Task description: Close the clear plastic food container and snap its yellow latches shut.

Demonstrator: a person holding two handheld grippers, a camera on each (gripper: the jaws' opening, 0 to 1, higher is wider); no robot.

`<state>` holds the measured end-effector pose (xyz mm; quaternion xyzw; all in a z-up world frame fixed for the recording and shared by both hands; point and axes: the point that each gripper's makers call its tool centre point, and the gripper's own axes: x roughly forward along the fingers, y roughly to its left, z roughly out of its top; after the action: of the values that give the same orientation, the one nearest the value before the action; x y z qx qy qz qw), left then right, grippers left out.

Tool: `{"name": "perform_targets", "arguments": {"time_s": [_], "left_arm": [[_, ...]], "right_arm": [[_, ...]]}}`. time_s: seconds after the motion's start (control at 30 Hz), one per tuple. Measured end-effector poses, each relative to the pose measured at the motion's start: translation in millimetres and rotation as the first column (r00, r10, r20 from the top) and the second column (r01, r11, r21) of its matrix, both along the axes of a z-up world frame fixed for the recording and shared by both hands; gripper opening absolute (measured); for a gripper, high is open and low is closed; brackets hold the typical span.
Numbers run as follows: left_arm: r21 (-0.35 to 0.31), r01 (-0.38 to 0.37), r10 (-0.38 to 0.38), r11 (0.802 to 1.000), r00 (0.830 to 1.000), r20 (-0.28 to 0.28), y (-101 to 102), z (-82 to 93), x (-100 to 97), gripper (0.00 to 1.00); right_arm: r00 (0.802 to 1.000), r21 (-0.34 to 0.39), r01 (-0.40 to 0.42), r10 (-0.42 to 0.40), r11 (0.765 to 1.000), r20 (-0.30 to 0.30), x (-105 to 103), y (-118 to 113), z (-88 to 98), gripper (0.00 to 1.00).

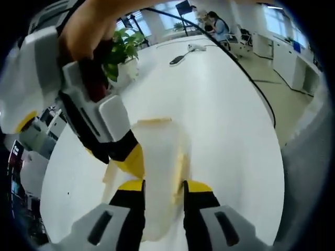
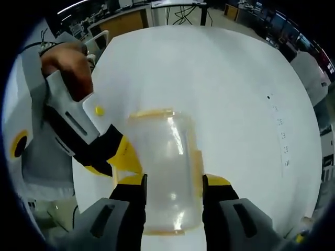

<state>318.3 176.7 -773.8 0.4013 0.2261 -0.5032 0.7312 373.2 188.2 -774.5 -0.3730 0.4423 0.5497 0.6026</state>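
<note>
The clear plastic container [image 1: 159, 157] lies on the white table [image 1: 225, 120] with its lid on. Yellow latches show at its far end [image 1: 153, 122] and along its right side [image 1: 179, 172]. My left gripper [image 1: 163, 185] has its jaws against the container's two sides, shut on it. In the right gripper view, the container [image 2: 167, 151] sits between the jaws of my right gripper [image 2: 174, 180], which press on its sides. A side latch [image 2: 197, 164] lies next to the right jaw. In each view the other gripper's yellow tip [image 2: 125, 154] touches the container's left side.
A potted plant [image 1: 123, 49] stands at the far left of the table, with a black device [image 1: 177, 60] and a small white object [image 1: 196, 47] beyond it. A black cable [image 1: 246, 73] runs along the table's right edge. A hand [image 2: 65, 68] holds the other gripper.
</note>
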Motion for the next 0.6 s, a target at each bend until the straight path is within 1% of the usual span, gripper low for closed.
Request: {"name": "perform_targets", "arguments": {"time_s": [0.13,0.27,0.6], "left_arm": [[0.014,-0.004,0.004,1.000,1.000,0.006,-0.6,-0.3,0.1,0.21],[0.023,0.002,-0.003,1.000,1.000,0.019,-0.8,-0.8,-0.2,0.21],[0.039,-0.003,0.001,0.999,0.999,0.032,-1.4,-1.6,-0.8,0.21]], "right_arm": [[1.000,-0.016,-0.002,0.002,1.000,0.002,-1.0,0.3,-0.2,0.40],[1.000,-0.016,-0.002,0.002,1.000,0.002,-2.2,0.2,-0.1,0.40],[1.000,-0.019,-0.004,0.004,1.000,0.001,-3.3,0.1,-0.4,0.40]]}}
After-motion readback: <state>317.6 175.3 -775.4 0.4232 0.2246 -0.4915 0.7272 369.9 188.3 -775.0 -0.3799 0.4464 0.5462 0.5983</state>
